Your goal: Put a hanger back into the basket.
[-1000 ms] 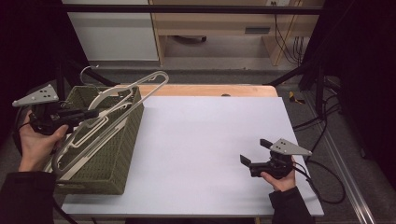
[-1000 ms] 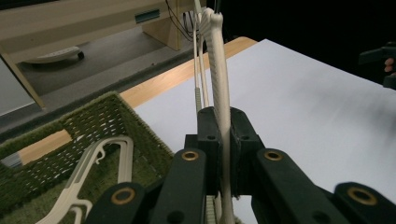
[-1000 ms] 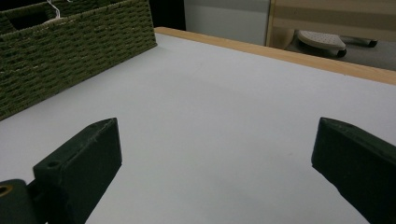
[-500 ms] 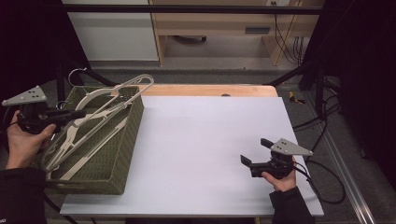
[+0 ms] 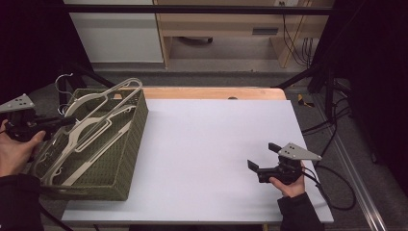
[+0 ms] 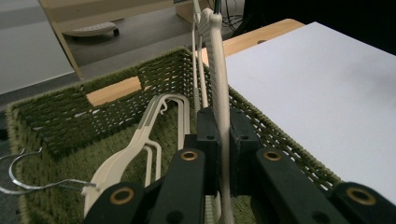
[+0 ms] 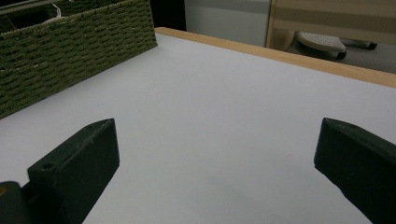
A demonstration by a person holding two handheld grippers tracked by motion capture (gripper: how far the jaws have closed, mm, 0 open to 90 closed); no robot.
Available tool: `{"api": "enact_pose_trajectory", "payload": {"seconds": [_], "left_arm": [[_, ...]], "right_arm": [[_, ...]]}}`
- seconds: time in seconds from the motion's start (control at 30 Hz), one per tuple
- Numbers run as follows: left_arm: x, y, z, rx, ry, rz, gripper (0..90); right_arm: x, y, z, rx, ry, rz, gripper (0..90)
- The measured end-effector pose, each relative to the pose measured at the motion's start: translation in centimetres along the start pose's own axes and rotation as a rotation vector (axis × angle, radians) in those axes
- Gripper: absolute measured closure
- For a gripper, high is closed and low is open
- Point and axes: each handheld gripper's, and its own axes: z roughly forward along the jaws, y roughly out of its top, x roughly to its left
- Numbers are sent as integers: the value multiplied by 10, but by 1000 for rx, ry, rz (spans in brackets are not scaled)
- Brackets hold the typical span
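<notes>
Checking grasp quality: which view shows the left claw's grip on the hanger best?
The left gripper view: the left claw is shut on the hanger, its bar pinched between both black jaws over the basket. The high view shows claw and hanger from afar, the contact too small to judge. The right gripper view shows just the basket's side.

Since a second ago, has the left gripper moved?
Yes. In the high view the left gripper, shut on a hanger, has slid left, away from the basket's right wall, dragging the hanger's tip back toward the basket's far right corner.
</notes>
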Motion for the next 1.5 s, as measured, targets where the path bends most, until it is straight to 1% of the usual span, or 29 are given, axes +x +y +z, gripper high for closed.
{"api": "enact_pose_trajectory", "payload": {"seconds": [0.03, 0.17, 0.27, 0.37, 0.43, 0.63, 0.7, 0.83, 0.9, 1.0, 1.13, 1.17, 1.2, 1.23, 1.3, 1.33, 1.37, 1.4, 1.43, 1.5], "left_arm": [[2, -2, -1, -1, 3, -8, 849], [6, -8, -1, 8, 6, -14, 849], [4, -9, 3, 13, -4, -14, 847], [2, -11, 10, 49, 3, 1, 849], [2, -12, 13, 64, 8, -3, 849], [2, -25, 25, 81, 1, -35, 848], [2, -30, 29, 88, 2, -52, 847], [1, -43, 36, 88, -4, -84, 849], [1, -49, 40, 99, -4, -94, 848], [3, -59, 46, 112, -5, -123, 846], [5, -67, 53, 137, -7, -146, 842], [6, -68, 54, 135, -17, -162, 840], [7, -69, 54, 133, -17, -176, 836], [8, -69, 53, 137, -10, -180, 835], [10, -70, 54, 167, 13, -205, 831], [11, -71, 55, 177, 31, -216, 832], [12, -72, 55, 176, 52, -230, 829], [14, -73, 54, 181, 72, -232, 821], [15, -74, 54, 187, 100, -239, 804], [17, -74, 52, 203, 136, -247, 754]], "right_arm": [[0, 0, 0, 1, 0, 1, 9], [0, 0, 0, 1, -1, 1, 9], [0, 0, 0, 4, 0, -2, 9], [0, 0, 0, 4, 1, 3, 9], [0, 0, 0, 4, 1, 2, 9], [0, 0, 1, 6, 2, 4, 9], [0, 0, 1, 10, 6, -7, 9], [1, 0, 1, 8, 2, 3, 8], [1, -1, 1, 10, 5, -1, 8], [1, -1, 2, 8, 3, 3, 8], [1, -1, 2, 10, 1, 2, 8], [1, -1, 2, 10, 1, 1, 8], [1, -1, 2, 10, 0, 1, 8], [1, -1, 2, 11, 0, 3, 8], [1, -1, 2, 12, 1, 3, 8], [1, -1, 2, 11, 1, 3, 9], [1, -1, 2, 11, 2, 3, 9], [1, -1, 2, 9, 2, 0, 8], [1, -1, 2, 10, 1, 1, 8], [2, -1, 3, 13, 1, 2, 9]]}}
